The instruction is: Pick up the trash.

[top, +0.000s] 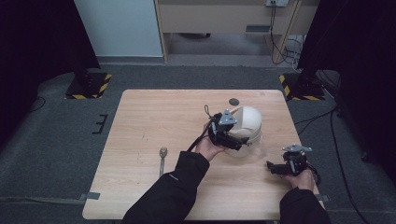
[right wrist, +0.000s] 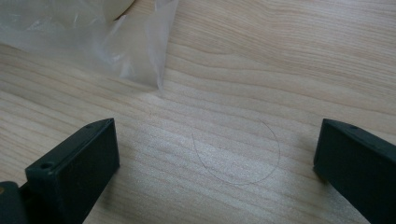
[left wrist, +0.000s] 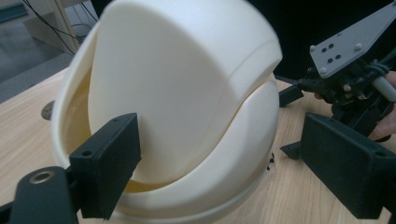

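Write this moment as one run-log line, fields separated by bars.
left hand-held gripper: open, jaws either side of the cream domed plastic bin with swing lid | right hand-held gripper: open over the light wooden table | clear plastic bag: lying flat

Grey carpet floor [top: 56, 135] surrounds the wooden table [top: 154, 121], with a pale wall panel [top: 119, 25] and black curtains [top: 32, 37] behind

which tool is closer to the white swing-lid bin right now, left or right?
Left. The left tool is right at the white swing-lid bin, its open jaws straddling the lid. The right tool sits apart near the table's right front, open over bare wood.
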The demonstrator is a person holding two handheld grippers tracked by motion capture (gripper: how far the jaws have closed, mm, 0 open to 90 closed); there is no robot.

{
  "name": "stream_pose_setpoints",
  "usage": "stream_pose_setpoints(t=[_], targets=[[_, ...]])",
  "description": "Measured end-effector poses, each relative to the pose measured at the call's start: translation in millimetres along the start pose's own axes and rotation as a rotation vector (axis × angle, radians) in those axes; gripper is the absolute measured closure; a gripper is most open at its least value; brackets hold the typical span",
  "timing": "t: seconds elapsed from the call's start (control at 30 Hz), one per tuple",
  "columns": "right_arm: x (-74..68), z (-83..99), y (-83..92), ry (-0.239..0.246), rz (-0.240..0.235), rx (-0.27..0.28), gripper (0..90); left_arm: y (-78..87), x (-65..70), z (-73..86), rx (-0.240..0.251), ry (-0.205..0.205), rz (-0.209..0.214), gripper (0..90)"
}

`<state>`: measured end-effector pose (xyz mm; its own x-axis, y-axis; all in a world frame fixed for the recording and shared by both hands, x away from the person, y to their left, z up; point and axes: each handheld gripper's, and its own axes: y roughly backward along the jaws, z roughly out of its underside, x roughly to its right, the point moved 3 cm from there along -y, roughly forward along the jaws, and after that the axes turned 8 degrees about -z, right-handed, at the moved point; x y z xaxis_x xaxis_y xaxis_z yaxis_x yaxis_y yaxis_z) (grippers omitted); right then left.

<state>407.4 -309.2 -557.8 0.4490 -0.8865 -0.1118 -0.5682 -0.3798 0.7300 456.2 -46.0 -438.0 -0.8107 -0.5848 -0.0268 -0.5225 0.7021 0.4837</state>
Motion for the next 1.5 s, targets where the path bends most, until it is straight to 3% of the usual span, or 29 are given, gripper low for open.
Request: stream_pose_setpoints(t=[0.3,0.5,0.57,0.63,0.67,0.7,0.73,0.77,0.87,0.9,0.93,0.97,1.0,1.03,1.07,1.1,1.13,1.17,1.23,1.27,1.3,1.43,1.5], targets=[[0.3,-0.1,0.0,0.005,-0.003,0.000,0.6,-11.5,-2.4,2.1,0.002,0.030,0.037,12.4],[0.4,0.1,0.0,0.007,-0.004,0.001,0.6,-4.1,-5.2,-0.9,0.021,0.052,0.029,13.0],[0.6,0.1,0.0,0.009,-0.005,0.001,0.6,5.3,-5.8,-3.1,0.029,0.041,0.024,13.0],[0.6,0.2,0.0,0.010,-0.005,0.001,0.6,27.0,-7.6,-6.5,0.050,0.025,0.001,13.0],[0.6,0.2,0.0,0.010,-0.005,0.001,0.6,27.0,-7.6,-6.5,0.050,0.025,0.001,13.3],[0.5,0.2,0.0,0.009,-0.005,0.002,0.6,36.1,-8.4,-7.0,0.060,0.024,-0.006,13.3],[0.5,0.2,0.0,0.008,-0.005,0.002,0.6,56.2,-11.5,-6.2,0.076,0.019,-0.028,13.5],[0.5,0.2,0.0,0.008,-0.005,0.002,0.6,56.2,-11.5,-6.2,0.076,0.019,-0.028,13.6],[0.5,0.2,0.1,0.009,-0.006,0.003,0.6,89.5,-19.5,1.2,0.084,0.019,-0.074,13.6],[0.3,0.3,0.1,0.007,-0.004,0.002,0.6,112.5,-27.4,11.3,0.079,0.035,-0.117,14.2],[0.3,0.3,0.1,0.007,-0.004,0.002,0.6,112.5,-27.4,11.3,0.079,0.035,-0.117,14.3],[0.0,0.3,0.4,0.007,-0.004,-0.002,0.6,123.7,-31.9,18.1,0.075,0.045,-0.138,14.6],[-0.2,0.3,0.5,0.008,-0.004,-0.004,0.7,144.6,-41.3,35.0,0.063,0.065,-0.184,14.9],[-0.4,0.3,0.6,0.008,-0.004,-0.006,0.7,144.6,-41.3,35.0,0.063,0.065,-0.184,14.9],[-0.8,0.2,0.7,0.005,-0.004,-0.009,0.7,162.8,-51.8,55.4,0.038,0.091,-0.239,15.2],[-1.4,0.0,0.8,-0.001,-0.004,-0.014,0.7,170.4,-57.1,66.2,0.019,0.114,-0.270,15.5],[-1.4,-0.2,0.8,-0.001,-0.003,-0.018,0.7,170.4,-57.1,66.2,0.019,0.114,-0.270,15.5],[-1.4,-0.2,0.8,-0.001,-0.003,-0.018,0.7,177.3,-62.7,77.0,0.000,0.131,-0.300,15.5],[-1.8,-0.6,0.7,-0.003,-0.001,-0.022,0.7,187.4,-71.8,97.7,-0.024,0.189,-0.349,15.9],[-2.4,-0.8,0.7,-0.006,0.002,-0.024,0.7,191.8,-78.7,116.6,-0.055,0.233,-0.389,16.2],[-2.4,-0.8,0.7,-0.006,0.002,-0.024,0.7,191.8,-78.7,116.6,-0.055,0.233,-0.389,16.3],[-4.4,-0.8,1.1,-0.005,0.001,-0.034,0.6,185.1,-85.4,155.2,-0.136,0.296,-0.441,16.9],[-4.9,-0.9,1.1,-0.007,0.000,-0.035,0.6,182.2,-85.8,161.9,-0.154,0.303,-0.445,17.4]])
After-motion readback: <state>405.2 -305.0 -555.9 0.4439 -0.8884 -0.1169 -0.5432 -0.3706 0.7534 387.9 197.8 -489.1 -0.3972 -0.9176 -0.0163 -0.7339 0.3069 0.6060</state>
